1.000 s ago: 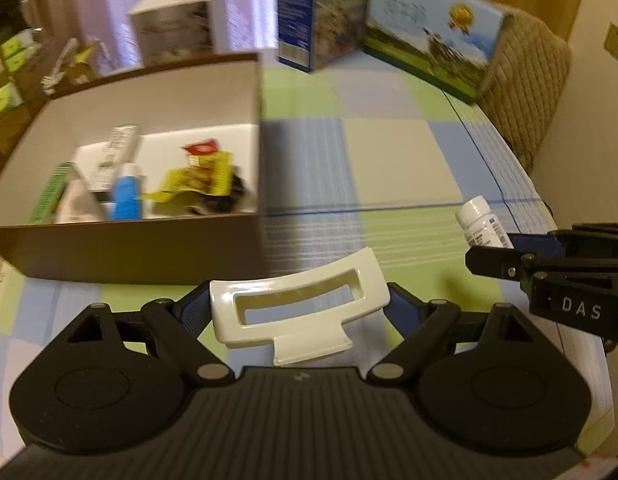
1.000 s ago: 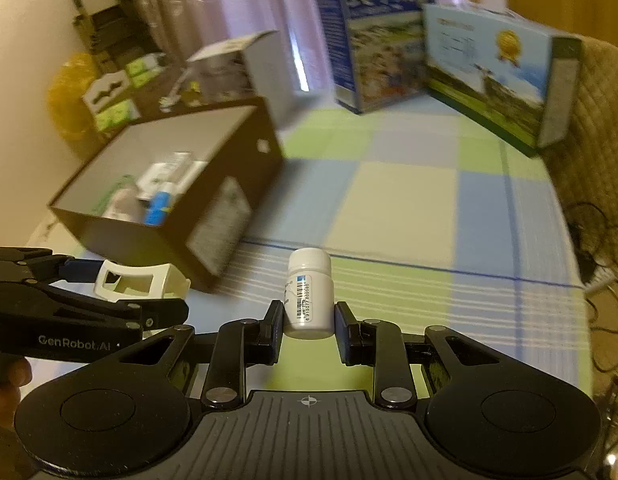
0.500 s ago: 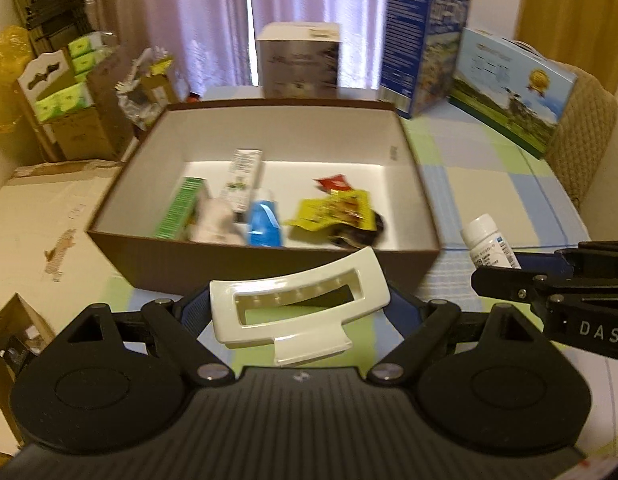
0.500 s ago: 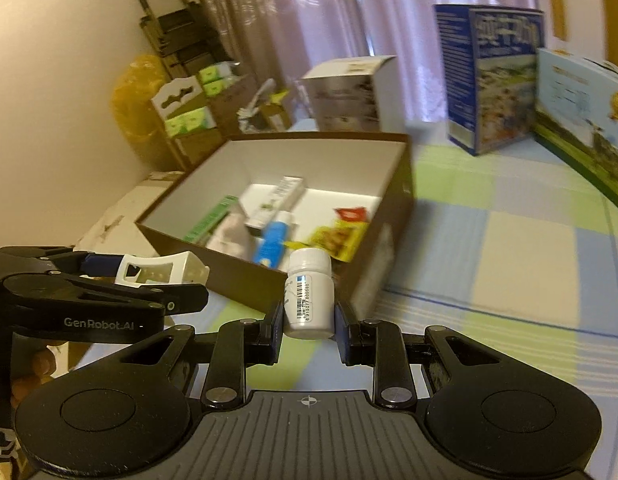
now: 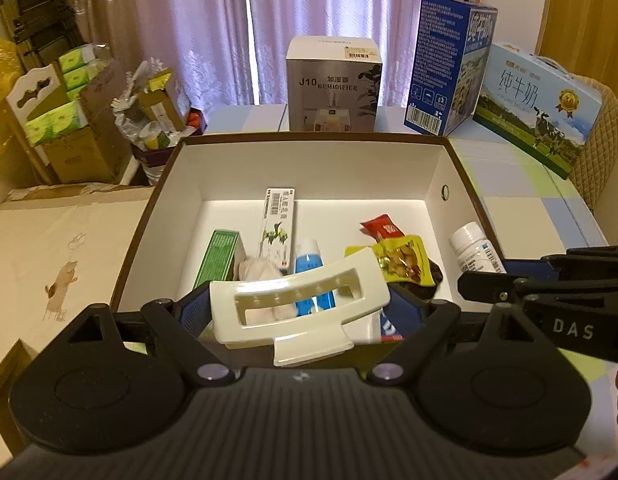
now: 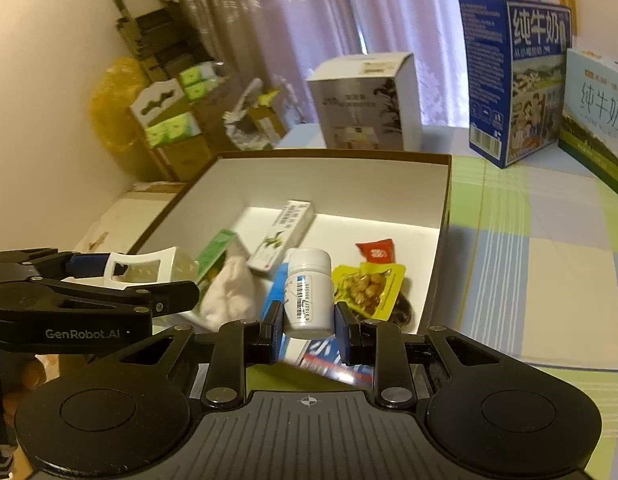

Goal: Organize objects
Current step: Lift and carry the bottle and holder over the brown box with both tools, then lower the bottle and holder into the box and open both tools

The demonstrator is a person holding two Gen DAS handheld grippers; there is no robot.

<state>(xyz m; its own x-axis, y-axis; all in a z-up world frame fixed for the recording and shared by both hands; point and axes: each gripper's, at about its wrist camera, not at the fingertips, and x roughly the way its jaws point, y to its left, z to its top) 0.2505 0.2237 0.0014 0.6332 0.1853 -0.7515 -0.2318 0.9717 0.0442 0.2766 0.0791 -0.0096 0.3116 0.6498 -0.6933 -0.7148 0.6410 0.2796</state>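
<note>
Both grippers hovered over the box (image 5: 445, 168) at frame centre, the left gripper (image 5: 299, 306) clamping a hair clip (image 5: 297, 304), the right gripper (image 6: 308, 320) a pill bottle (image 6: 309, 288). Releasing both inside looked next.

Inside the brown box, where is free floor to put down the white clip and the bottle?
Brown box: bare floor along the far wall behind the red packet, and the right near corner. Crowded: the near middle, around the blue tube and yellow snack bag.

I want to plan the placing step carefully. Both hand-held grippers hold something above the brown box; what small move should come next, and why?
Probably lower the right hand-held gripper a little and open it. It is shut on the white pill bottle, held upright over the open brown box, above the snack packets. The left hand-held gripper, holding the white hair clip, could follow.
</note>
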